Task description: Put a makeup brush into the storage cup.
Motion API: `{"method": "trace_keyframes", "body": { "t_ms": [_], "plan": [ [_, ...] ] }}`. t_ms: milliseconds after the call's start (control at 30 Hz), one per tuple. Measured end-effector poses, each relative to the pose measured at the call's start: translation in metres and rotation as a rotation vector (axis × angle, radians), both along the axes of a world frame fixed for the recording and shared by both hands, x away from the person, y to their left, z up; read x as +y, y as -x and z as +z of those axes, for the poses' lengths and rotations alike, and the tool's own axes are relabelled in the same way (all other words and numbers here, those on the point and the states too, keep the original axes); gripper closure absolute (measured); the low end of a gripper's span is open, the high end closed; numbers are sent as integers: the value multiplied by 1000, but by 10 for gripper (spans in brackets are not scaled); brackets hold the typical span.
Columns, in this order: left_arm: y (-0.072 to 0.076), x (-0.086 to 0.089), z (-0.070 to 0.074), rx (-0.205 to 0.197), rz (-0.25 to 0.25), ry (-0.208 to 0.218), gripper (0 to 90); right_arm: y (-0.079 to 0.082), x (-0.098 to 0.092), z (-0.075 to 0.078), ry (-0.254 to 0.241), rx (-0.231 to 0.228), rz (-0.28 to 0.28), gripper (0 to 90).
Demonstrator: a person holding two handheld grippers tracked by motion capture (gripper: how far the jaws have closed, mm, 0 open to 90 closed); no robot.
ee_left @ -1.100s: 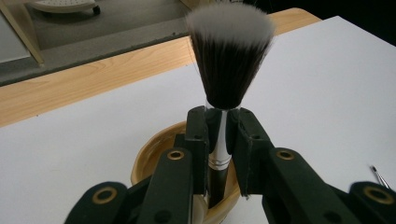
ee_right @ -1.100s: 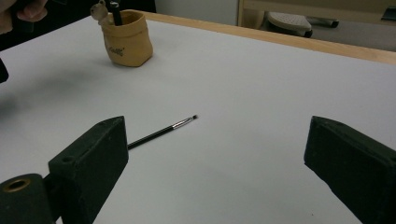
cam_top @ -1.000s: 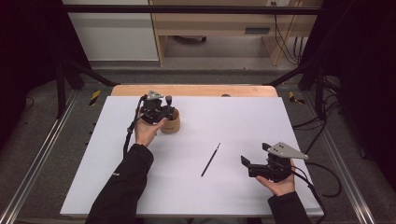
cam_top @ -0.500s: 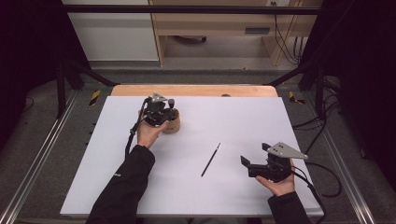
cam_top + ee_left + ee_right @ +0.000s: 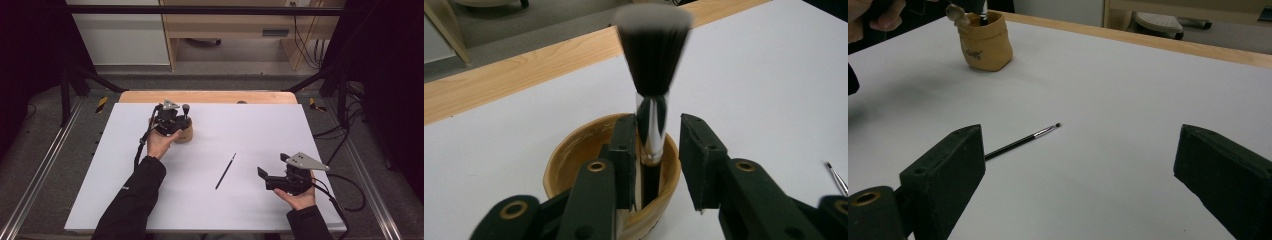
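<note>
The thick brush (image 5: 651, 90) is standing upright in the tan cup (image 5: 574, 150), bristles up, near the table's (image 5: 310, 125) far edge. The left gripper's (image 5: 654, 150) jaws have just been opening around its handle, one pad touching, the other clear. The right gripper (image 5: 1078, 165) is hovering wide open and empty near the thin brush (image 5: 1020, 141), lying flat with open room around.

A small line of pale print sits on the side of the tan pouch (image 5: 984, 47) at the 11 o'clock corner of the white table, seen from the right gripper view, but it is too blurred to read. A tiny pale mark on the person's dark sleeve (image 5: 126, 188), at 7 o'clock in the high view, is likewise illegible.
</note>
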State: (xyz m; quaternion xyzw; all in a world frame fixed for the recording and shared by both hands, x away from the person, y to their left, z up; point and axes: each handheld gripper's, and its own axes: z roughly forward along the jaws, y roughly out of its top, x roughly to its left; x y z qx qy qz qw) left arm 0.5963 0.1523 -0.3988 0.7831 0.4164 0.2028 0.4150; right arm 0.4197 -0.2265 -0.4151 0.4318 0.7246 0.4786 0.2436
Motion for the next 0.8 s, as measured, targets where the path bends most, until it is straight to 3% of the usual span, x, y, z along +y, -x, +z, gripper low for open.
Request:
{"method": "trace_keyframes", "body": {
  "t_ms": [233,533,800],
  "plan": [
    [12,4,11,-40,-12,29,600,0,0,0,-4,-1,-1,68],
    [37,11,24,-77,-63,88,497,1,-1,2,-8,-4,-4,68],
    [60,21,28,-104,-100,96,426,1,-2,3,-12,-10,-8,69]
  ]
}}
